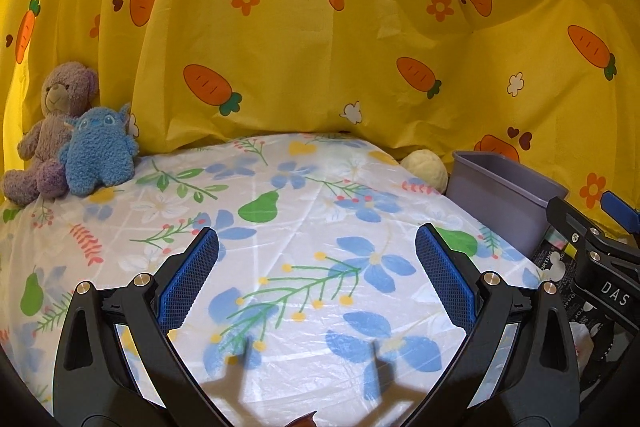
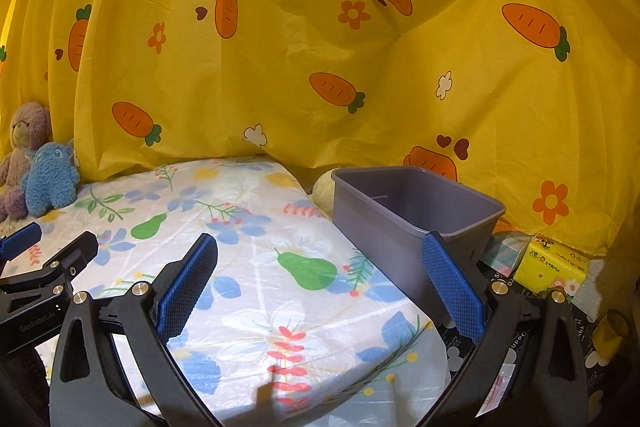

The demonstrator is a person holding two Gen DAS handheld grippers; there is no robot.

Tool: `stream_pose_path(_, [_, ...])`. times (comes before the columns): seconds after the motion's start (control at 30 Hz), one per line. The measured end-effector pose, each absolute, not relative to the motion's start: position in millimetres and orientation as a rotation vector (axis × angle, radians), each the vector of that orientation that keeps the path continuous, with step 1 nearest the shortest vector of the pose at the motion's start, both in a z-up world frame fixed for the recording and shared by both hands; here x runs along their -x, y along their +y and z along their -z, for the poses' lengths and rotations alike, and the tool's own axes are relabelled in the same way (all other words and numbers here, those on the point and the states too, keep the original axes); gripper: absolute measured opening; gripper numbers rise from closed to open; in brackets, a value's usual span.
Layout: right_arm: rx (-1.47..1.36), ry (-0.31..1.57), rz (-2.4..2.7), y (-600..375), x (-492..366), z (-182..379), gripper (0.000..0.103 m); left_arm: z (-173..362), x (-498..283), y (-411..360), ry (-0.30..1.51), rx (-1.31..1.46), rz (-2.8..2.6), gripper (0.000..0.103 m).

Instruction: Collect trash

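Observation:
A grey plastic bin (image 2: 404,223) stands at the right edge of the floral-covered table (image 2: 248,267); in the left wrist view the bin (image 1: 504,199) sits at the far right. My left gripper (image 1: 316,279) is open over the tablecloth with nothing between its blue pads (image 1: 188,283). My right gripper (image 2: 320,283) is also open and holds nothing; its right finger (image 2: 452,287) overlaps the bin's near wall in the view. Each gripper shows at the other view's edge. I cannot pick out any loose trash on the cloth.
A purple teddy bear (image 1: 52,131) and a blue plush (image 1: 98,151) sit at the back left. A pale round ball (image 1: 426,169) lies behind the bin. A yellow tissue pack (image 2: 554,265) and a yellow cup (image 2: 610,337) lie right of the bin. A yellow carrot-print curtain (image 1: 320,27) hangs behind.

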State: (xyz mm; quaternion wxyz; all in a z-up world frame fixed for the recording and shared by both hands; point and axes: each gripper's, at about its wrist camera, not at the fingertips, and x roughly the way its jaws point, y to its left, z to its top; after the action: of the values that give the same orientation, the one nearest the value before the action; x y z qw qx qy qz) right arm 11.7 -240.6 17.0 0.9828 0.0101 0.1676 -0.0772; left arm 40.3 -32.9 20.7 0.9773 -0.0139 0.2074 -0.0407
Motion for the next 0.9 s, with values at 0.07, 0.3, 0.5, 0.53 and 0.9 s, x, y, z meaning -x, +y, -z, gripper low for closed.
stream_pose_path(0.07, [-0.019,0.336,0.153,-240.0,-10.8,-18.0,0.098,-21.4,-38.7,-31.9,0.415,0.032,0.083,0.097])
stream_pose_path(0.3, [-0.022,0.327,0.150,-239.5,-7.2,-20.1,0.098,-23.4,-35.9,-29.3,0.409,0.039,0.082,0.097])
stream_pose_path(0.5, [-0.025,0.321,0.153,-240.4,-6.2,-21.1,0.098,-24.0,-34.4,-31.5,0.406,0.036,0.085,0.097])
stream_pose_path(0.53, [-0.025,0.321,0.154,-240.6,-6.0,-21.3,0.098,-24.1,-34.4,-31.9,0.405,0.036,0.086,0.097])
stream_pose_path(0.9, [-0.028,0.323,0.151,-244.0,-5.2,-21.2,0.098,-24.5,-35.2,-37.1,0.410,0.029,0.088,0.097])
